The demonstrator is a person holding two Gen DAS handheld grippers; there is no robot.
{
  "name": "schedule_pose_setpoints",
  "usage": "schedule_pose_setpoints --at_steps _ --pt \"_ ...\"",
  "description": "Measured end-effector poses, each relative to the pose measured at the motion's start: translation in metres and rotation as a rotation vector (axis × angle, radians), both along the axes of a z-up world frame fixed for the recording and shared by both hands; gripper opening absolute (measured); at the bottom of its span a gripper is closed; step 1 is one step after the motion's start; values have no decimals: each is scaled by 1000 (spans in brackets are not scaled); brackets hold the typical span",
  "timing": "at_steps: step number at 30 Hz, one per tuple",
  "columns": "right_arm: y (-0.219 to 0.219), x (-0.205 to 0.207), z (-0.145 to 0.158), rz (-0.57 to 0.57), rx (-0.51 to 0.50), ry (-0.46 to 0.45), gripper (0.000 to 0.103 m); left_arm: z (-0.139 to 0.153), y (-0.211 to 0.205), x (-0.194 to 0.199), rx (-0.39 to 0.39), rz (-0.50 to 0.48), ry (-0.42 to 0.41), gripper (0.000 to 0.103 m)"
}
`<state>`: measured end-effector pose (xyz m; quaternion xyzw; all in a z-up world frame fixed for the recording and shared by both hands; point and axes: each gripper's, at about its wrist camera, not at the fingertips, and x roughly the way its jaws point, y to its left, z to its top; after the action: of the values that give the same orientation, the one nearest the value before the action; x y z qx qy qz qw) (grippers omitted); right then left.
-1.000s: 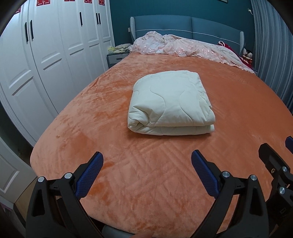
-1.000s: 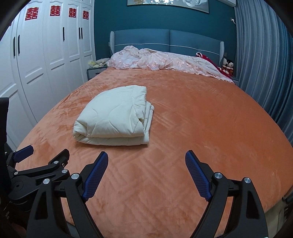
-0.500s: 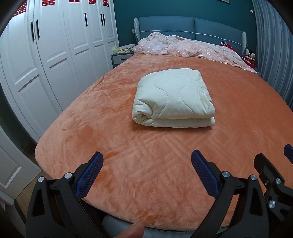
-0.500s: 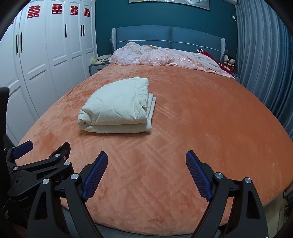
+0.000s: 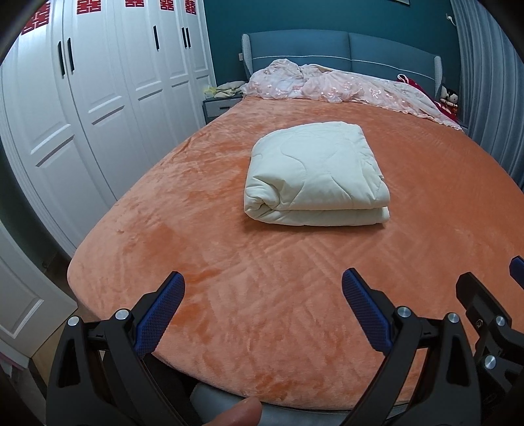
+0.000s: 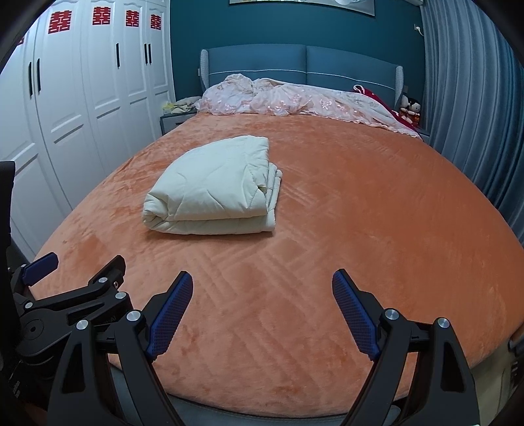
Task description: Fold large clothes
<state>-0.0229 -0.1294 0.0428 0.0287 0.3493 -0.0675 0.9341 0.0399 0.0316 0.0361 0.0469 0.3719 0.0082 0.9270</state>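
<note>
Cream quilted comforter point(image 5: 314, 173) lay folded in a thick bundle on the orange plush bed point(image 5: 294, 311). Near the foot edge, left gripper point(image 5: 263, 288) and right gripper point(image 6: 262, 288) hovered, jaws wide apart, empty.

Red double-happiness characters "囍" point(image 6: 59, 21) stuck near the top of each white wardrobe door point(image 6: 108, 82), four readable in right wrist view; left wrist view shows the same stickers point(image 5: 88, 6) cut off at the top edge. Tiny white print on the black gripper body at lower left, unreadable.
</note>
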Motion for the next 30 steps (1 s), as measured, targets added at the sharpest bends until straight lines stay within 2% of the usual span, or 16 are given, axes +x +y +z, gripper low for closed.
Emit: schedule_pose_setpoints --at_steps 30 --pt "4 0 -2 -10 22 10 85 2 0 -2 9 17 -20 94"
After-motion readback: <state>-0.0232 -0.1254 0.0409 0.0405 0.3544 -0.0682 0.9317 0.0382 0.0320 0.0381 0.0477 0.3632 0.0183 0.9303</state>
